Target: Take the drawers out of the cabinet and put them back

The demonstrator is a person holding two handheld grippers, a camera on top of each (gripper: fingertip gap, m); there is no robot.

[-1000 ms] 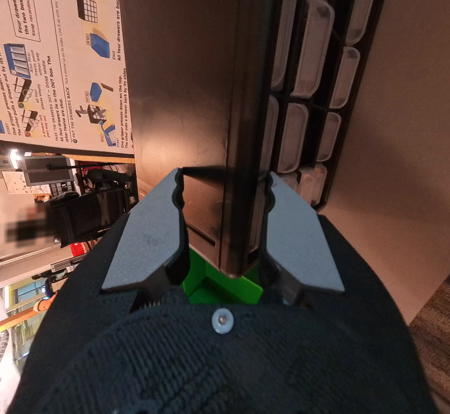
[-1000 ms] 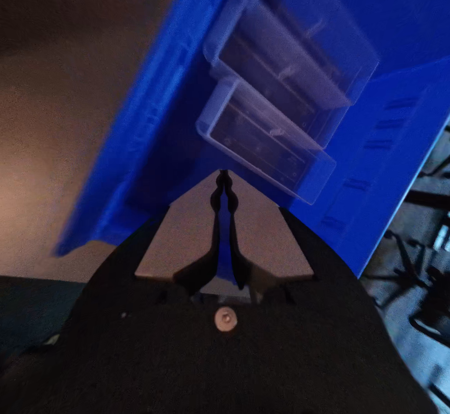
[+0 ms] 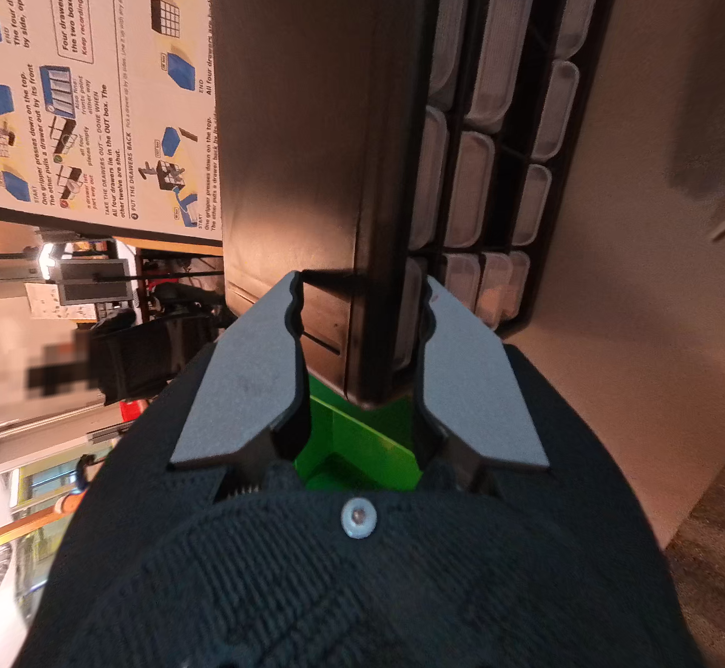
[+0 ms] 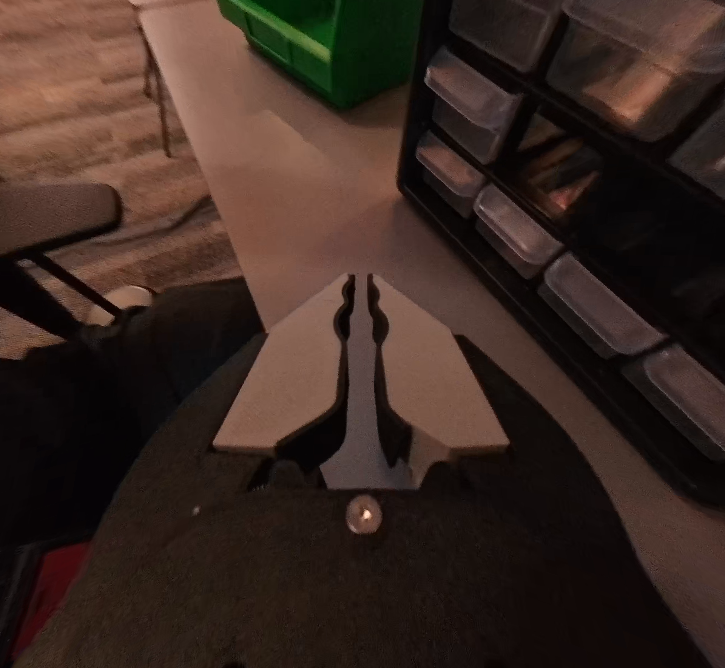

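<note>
1. The cabinet (image 4: 588, 193) – a black frame of clear drawers – stands on the table (image 4: 298, 186), its drawer fronts facing the near edge and each drawer's long axis running back into the frame. A green bin (image 4: 325, 33) sits at its far left corner.
2. The right gripper (image 4: 361, 280) was over a blue bin with two drawers lying in it a second ago; now it hangs above the table just before the cabinet's lower rows, jaws nearly together with a thin gap, holding nothing. I'd judge it is coming for another drawer.
3. The left gripper (image 3: 361, 296) stays as it was – jaws spread astride the cabinet's (image 3: 314, 139) top front edge, steadying it.
4. An empty slot (image 4: 557, 174) gapes in the second column, so removal looks partly done.
</note>
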